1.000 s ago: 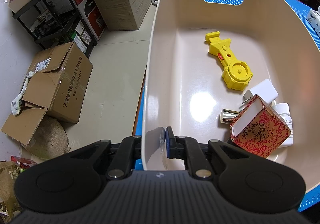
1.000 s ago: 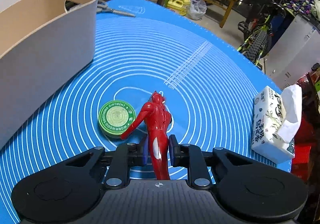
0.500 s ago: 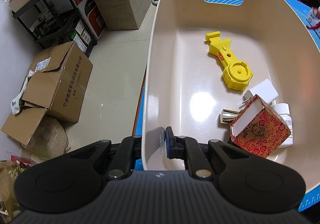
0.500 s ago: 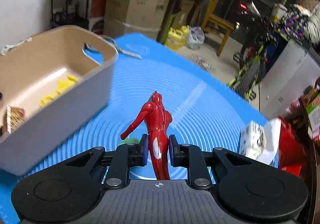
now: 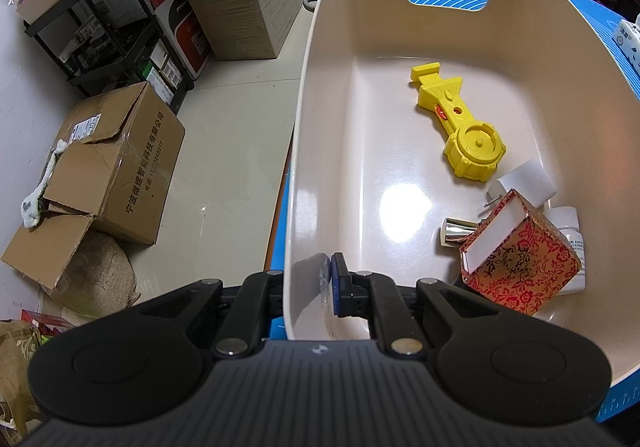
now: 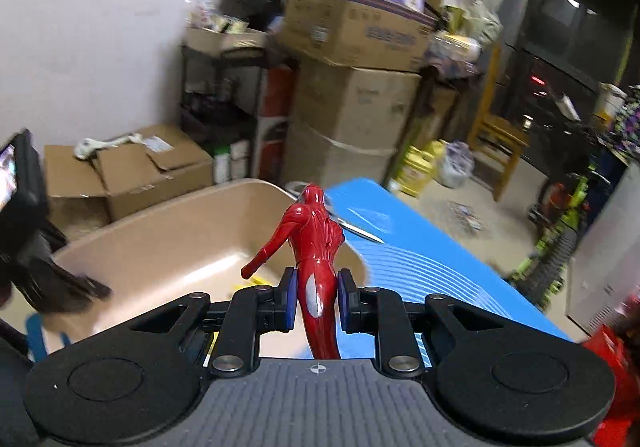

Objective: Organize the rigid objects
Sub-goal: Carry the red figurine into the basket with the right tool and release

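Beige bin (image 5: 312, 151) pinned at its near wall; red figure (image 6: 316, 247) aloft above the far rim.

Clamped on the bin's near wall, left gripper (image 5: 316, 281) angled steeply down, one finger outside, one inside. Wide bare floor inside the bin at left and centre; at right, yellow toy (image 5: 460, 123), then red patterned box (image 5: 520, 267). Clenched on the figure's waist, right gripper (image 6: 316, 301) tilted downward, blue mat (image 6: 420, 259) beyond.

The red figure's (image 6: 316, 247) legs vanish behind the right tool's (image 6: 316, 301) body.
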Demonstrator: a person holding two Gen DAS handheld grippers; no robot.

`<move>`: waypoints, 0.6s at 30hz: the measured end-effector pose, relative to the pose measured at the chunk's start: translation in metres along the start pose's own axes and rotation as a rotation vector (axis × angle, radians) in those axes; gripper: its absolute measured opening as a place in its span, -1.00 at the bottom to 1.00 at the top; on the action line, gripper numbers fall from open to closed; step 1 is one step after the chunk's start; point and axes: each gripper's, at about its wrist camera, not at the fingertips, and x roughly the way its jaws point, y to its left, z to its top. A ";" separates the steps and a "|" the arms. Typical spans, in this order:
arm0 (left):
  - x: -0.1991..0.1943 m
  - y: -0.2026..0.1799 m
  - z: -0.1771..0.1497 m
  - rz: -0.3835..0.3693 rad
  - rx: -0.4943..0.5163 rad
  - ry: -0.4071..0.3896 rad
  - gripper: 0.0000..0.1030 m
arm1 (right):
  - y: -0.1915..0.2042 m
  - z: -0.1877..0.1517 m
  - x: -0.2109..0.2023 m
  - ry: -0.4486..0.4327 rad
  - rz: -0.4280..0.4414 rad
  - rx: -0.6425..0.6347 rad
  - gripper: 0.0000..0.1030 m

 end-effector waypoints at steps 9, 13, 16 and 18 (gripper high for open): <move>0.000 0.000 0.000 -0.001 0.000 0.000 -0.73 | 0.059 0.010 0.049 0.049 0.116 -0.028 -0.42; 0.001 -0.001 -0.001 -0.004 -0.003 0.000 -0.73 | 0.083 0.001 0.067 0.076 0.160 -0.046 -0.42; 0.002 -0.001 -0.001 -0.005 -0.004 0.000 -0.74 | 0.096 -0.008 0.080 0.117 0.178 -0.055 -0.42; 0.002 -0.001 -0.001 -0.005 -0.005 0.001 -0.74 | 0.103 -0.014 0.088 0.152 0.180 -0.070 -0.42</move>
